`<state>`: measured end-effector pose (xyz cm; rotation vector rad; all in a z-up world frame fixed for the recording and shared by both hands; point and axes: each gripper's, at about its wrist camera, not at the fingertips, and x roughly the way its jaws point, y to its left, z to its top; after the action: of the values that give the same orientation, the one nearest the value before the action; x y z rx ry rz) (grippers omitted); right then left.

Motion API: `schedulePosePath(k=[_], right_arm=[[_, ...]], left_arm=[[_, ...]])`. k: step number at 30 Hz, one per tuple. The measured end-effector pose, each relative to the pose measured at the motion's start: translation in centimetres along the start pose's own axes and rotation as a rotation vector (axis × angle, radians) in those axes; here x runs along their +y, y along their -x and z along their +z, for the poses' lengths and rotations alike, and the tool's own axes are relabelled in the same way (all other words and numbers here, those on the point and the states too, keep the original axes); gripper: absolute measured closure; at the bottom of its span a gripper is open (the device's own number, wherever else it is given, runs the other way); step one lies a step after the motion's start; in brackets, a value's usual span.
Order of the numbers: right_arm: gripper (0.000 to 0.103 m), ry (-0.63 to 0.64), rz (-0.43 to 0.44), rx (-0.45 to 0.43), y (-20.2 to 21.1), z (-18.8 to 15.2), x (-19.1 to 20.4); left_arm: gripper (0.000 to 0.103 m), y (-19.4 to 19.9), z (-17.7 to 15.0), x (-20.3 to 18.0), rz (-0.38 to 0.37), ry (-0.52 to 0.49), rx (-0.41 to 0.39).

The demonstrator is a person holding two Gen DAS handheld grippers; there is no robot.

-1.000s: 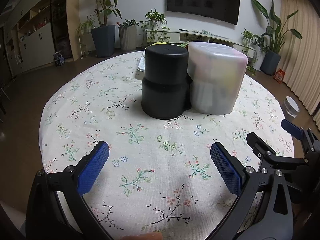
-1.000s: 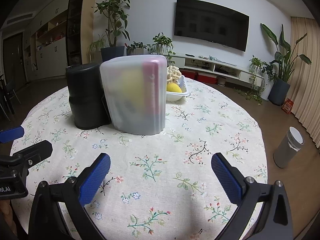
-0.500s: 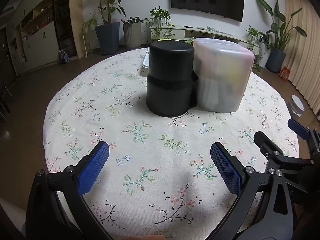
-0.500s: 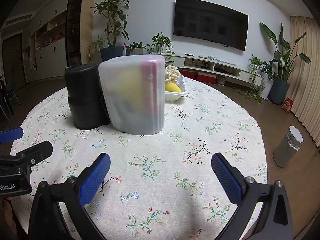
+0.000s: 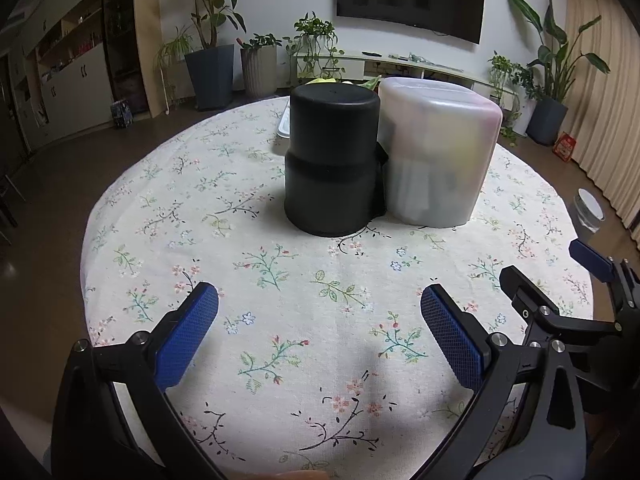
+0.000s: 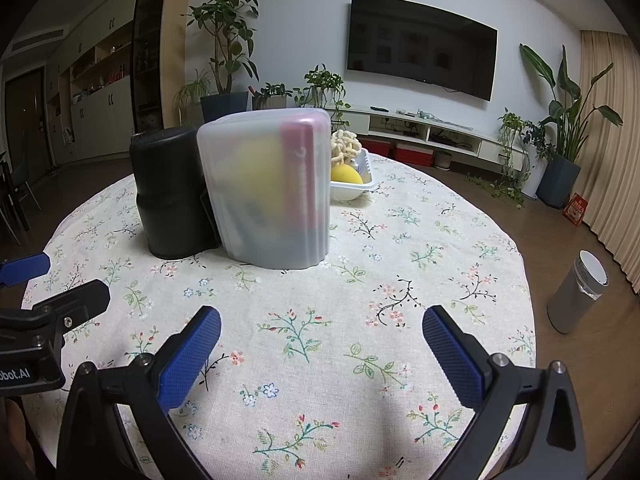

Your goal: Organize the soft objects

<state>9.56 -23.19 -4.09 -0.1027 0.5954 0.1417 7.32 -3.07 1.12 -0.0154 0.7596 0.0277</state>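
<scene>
Soft objects for this task sit ahead of both our grippers: a cream knobbly sponge-like piece (image 6: 345,145) and a yellow round soft ball (image 6: 346,175) lie in a white plastic tray (image 6: 362,185), behind a frosted translucent plastic container (image 6: 272,188). Inside that container we see yellow and pink shapes, but we cannot tell what they are. A black cylindrical container (image 5: 332,160) stands touching it, on the left-gripper side.

Our left gripper (image 5: 316,320) and right gripper (image 6: 320,332) both hover low over the floral tablecloth (image 5: 280,288), near each other, jaws spread wide and holding nothing.

How far the organizing is, we judge only partly: some items are already in the frosted container, two remain in the tray. Whether the tray is their source or their final place, the pictures do not settle.
</scene>
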Motion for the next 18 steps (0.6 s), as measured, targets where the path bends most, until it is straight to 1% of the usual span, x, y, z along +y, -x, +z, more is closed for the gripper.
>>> schedulePosePath(k=[5, 18], right_arm=[[0.0, 0.001, 0.0, 0.004, -0.04, -0.01, 0.07], [0.0, -0.001, -0.003, 0.003, -0.04, -0.01, 0.19]], left_arm=[[0.0, 0.29, 0.1, -0.12, 0.021, -0.009, -0.018], [0.0, 0.4, 0.25, 0.02, 0.001, 0.007, -0.031]])
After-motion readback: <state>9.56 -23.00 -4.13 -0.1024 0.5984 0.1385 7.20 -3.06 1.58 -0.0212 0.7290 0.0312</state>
